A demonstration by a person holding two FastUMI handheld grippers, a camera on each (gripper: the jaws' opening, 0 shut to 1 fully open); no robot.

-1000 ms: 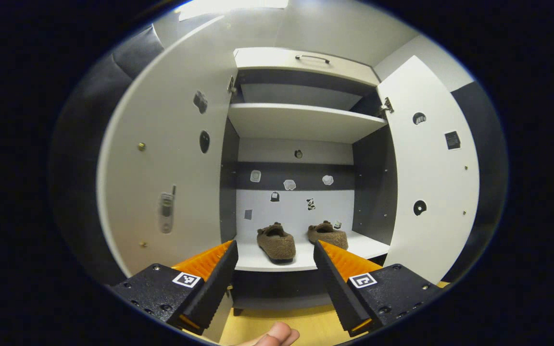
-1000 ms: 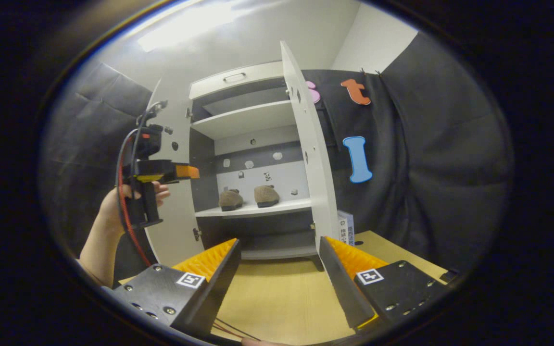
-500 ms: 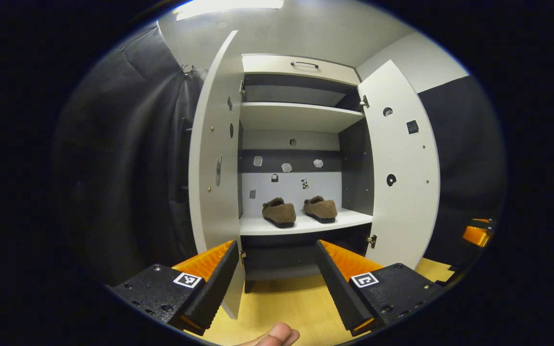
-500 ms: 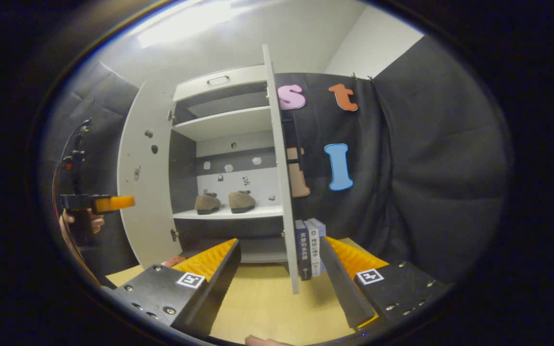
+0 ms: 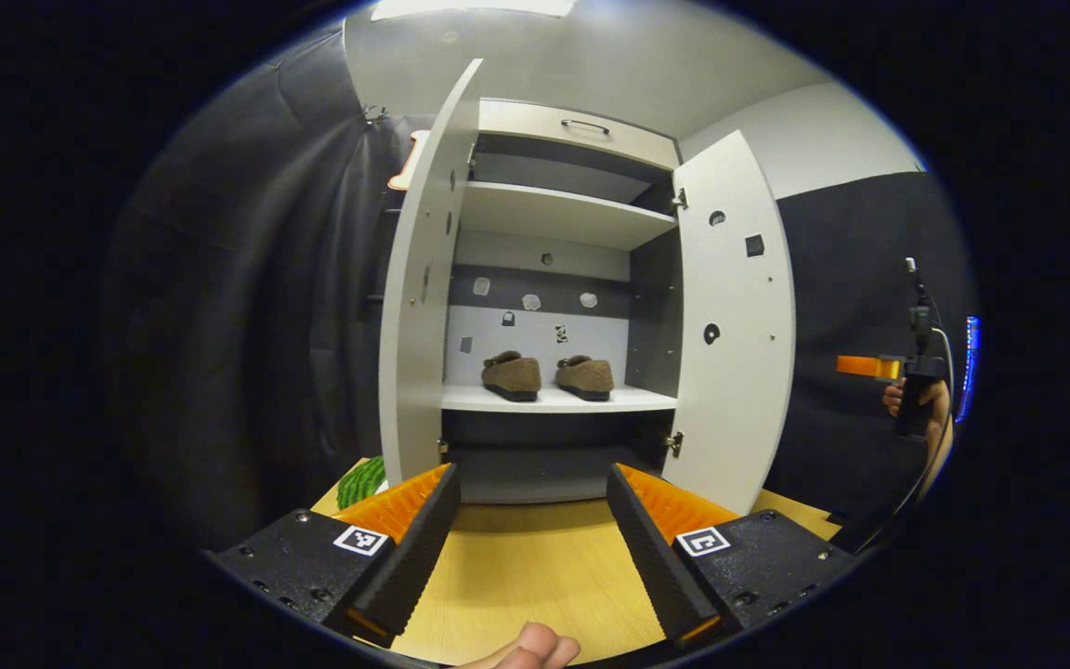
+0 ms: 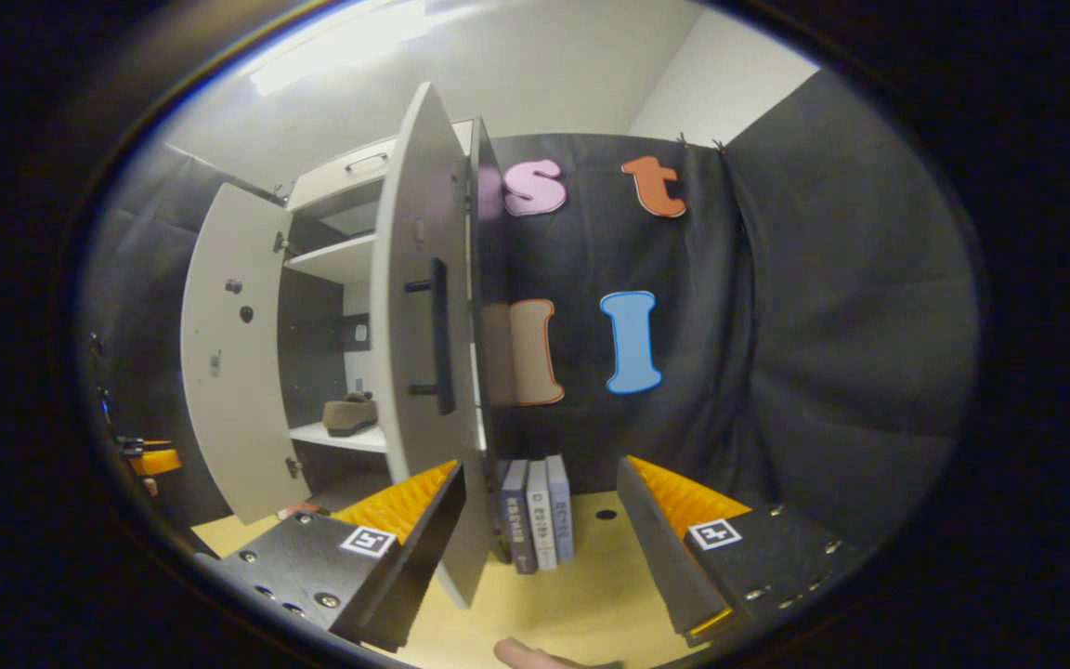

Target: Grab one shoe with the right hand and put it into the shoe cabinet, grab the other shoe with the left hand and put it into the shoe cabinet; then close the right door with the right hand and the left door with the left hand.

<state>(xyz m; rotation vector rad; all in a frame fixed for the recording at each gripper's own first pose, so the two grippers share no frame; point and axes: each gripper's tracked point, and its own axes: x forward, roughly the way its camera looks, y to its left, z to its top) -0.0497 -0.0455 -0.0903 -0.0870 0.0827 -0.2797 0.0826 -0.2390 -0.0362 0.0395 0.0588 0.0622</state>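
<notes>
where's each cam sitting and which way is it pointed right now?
Left gripper view: rides the left gripper, squarely facing the open shoe cabinet and both shoes; own open fingers and a fingertip at bottom.
Right gripper view: rides the right gripper, off to the right, facing the right door and its handle; own open fingers.
Shared: cabinet, wooden floor.

Light comes from a ceiling panel overhead, blown out to plain white at the top of both views. The white shoe cabinet is evenly lit, though its lower recess falls into shadow — the dark booth cloth swallows detail. Fisheye distortion bows the right door and left door into curves — strongest near the edges. Focus is fairly sharp centrally, softer toward the rim.
</notes>
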